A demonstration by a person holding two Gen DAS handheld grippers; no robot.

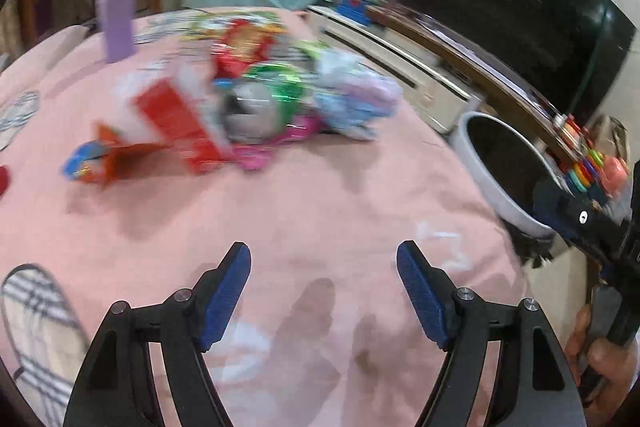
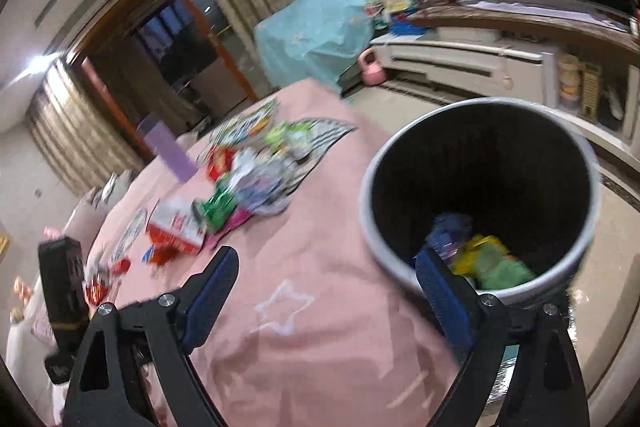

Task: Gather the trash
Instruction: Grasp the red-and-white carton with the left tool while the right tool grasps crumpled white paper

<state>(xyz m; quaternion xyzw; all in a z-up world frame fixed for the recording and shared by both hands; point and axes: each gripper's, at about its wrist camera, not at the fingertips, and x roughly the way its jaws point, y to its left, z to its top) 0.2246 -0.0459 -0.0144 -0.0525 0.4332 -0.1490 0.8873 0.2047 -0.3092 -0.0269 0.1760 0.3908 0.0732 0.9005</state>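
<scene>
A blurred pile of trash (image 1: 256, 95) lies on the pink cloth (image 1: 304, 211): a red and white box (image 1: 176, 119), a green foil wrapper (image 1: 276, 79), a pale crumpled bag (image 1: 356, 99) and an orange wrapper (image 1: 116, 155). My left gripper (image 1: 324, 259) is open and empty, above bare cloth in front of the pile. My right gripper (image 2: 326, 261) is open and empty, at the cloth's right edge beside the white bin (image 2: 480, 195). The bin holds blue, yellow and green trash (image 2: 484, 259). The pile also shows in the right wrist view (image 2: 236, 187).
A purple bottle (image 1: 116, 23) stands behind the pile. The bin (image 1: 500, 167) stands on the floor right of the cloth. A low white cabinet (image 1: 400, 63) and a dark TV (image 1: 512, 11) lie beyond. The other gripper's black body (image 1: 600, 227) is at the right edge.
</scene>
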